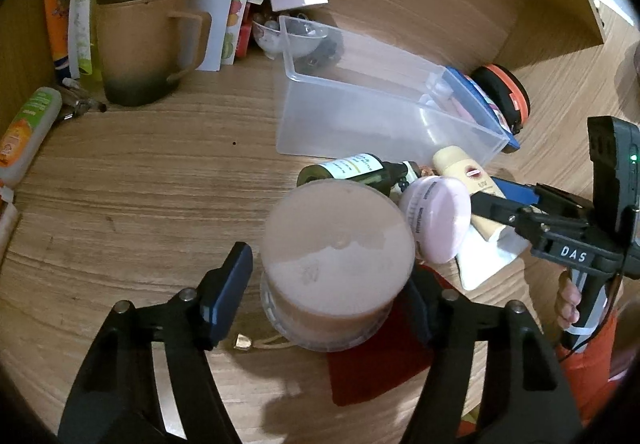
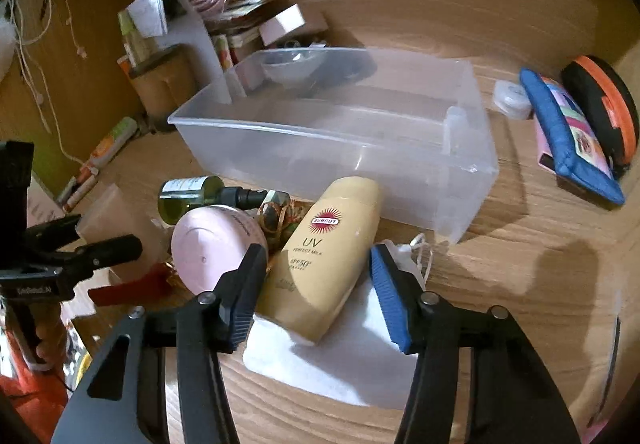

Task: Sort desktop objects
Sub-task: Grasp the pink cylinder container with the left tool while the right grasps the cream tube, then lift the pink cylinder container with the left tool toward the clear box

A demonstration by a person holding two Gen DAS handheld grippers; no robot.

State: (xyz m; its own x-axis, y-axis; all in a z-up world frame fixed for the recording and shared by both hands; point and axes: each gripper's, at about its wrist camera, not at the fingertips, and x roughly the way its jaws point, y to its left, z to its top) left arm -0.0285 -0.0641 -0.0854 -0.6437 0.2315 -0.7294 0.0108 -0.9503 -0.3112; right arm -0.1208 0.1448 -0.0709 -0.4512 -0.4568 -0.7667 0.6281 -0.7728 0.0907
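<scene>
My jaws are standing apart on both sides: the left gripper is straddling a frosted round jar with its left pad clearly off the wall and the right pad hidden behind it, so I can't tell contact there; the right gripper is spreading wide around the yellow sunscreen bottle, neither pad touching yet. The bottle is lying tilted on a white cloth, its far end just beside the near wall of the clear bin, which is sitting mid-desk and looking empty. A pink compact is leaning right against my right gripper's left finger, with a green dropper bottle behind it. Risk as I'm judging it: closing here is likely nudging the compact or snagging the cloth and dragging it along; the smooth bottle could be squirting out of the pads. On the left, the jar is sitting partly over a red card, so a lopsided squeeze could be tipping it.
</scene>
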